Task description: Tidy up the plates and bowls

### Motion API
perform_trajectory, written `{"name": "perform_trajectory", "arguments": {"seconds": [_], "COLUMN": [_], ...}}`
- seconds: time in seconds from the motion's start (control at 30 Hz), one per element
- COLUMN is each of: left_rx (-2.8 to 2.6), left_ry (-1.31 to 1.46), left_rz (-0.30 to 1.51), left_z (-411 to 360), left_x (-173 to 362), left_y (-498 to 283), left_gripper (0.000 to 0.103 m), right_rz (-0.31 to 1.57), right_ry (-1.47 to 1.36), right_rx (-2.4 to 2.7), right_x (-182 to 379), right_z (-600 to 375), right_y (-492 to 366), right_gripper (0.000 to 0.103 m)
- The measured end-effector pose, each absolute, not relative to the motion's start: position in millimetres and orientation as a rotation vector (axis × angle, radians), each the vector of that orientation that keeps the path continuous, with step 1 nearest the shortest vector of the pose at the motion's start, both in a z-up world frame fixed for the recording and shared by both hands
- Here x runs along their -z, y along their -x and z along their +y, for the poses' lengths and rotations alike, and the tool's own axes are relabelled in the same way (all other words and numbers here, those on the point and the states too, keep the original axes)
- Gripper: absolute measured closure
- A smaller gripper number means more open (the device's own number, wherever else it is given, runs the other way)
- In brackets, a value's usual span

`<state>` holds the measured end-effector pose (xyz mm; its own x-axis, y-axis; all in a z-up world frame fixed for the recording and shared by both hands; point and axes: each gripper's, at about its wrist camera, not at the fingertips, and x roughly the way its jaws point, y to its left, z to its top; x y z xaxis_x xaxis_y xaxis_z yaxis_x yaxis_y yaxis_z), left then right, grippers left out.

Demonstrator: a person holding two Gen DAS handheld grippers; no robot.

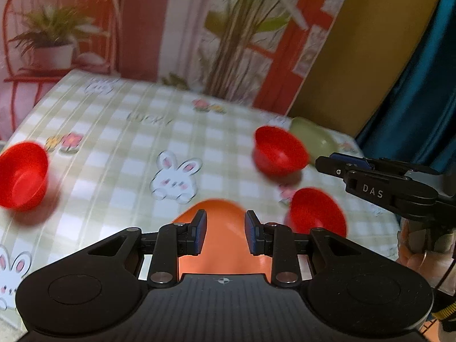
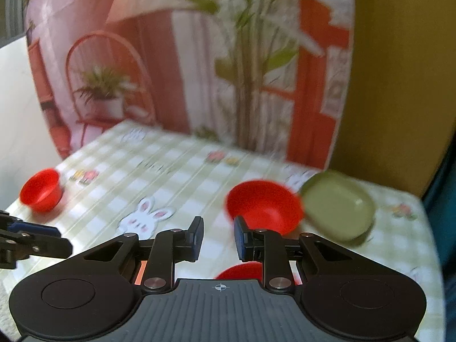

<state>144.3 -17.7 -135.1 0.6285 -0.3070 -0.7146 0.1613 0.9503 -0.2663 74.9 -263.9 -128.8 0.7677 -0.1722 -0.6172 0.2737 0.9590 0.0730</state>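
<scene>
My left gripper (image 1: 223, 225) is open and empty above an orange plate (image 1: 222, 245) on the checked tablecloth. Three red bowls stand apart: one far left (image 1: 24, 175), one at the back right (image 1: 280, 151), one near right (image 1: 316, 212). A pale green plate (image 1: 313, 136) lies behind the back bowl. My right gripper (image 2: 218, 233) is open and empty, above the table in front of the back red bowl (image 2: 263, 205). The green plate (image 2: 339, 206) lies to the right of that bowl. The near red bowl (image 2: 242, 270) shows partly under the right gripper. The left bowl (image 2: 41, 189) stands far left.
The table (image 1: 128, 131) has a green checked cloth with rabbit prints. A printed backdrop (image 1: 185, 28) stands behind it, with a yellow panel (image 1: 356, 57) and teal curtain (image 1: 421, 99) to the right. The right gripper shows from the side in the left wrist view (image 1: 370, 179).
</scene>
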Motion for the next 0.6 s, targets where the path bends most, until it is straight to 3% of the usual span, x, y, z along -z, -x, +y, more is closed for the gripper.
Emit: {"name": "perform_trajectory", "arguments": {"seconds": [0.3, 0.6], "left_rx": [0.349, 0.391], "left_ry": [0.103, 0.000], "left_rz": [0.788, 0.734], "left_z": [-67.9, -119.8], "left_x": [109.9, 110.8], "left_y": [-161.0, -191.3], "left_gripper": [0.072, 0.072], "right_rz": [0.593, 0.614], "right_ry": [-0.197, -0.252], "right_rx": [0.353, 0.427], "right_x": [120.6, 149.7], "right_z": [-330.0, -386.2], "right_y": [-43.0, -23.4], "right_gripper": [0.081, 0.081]}}
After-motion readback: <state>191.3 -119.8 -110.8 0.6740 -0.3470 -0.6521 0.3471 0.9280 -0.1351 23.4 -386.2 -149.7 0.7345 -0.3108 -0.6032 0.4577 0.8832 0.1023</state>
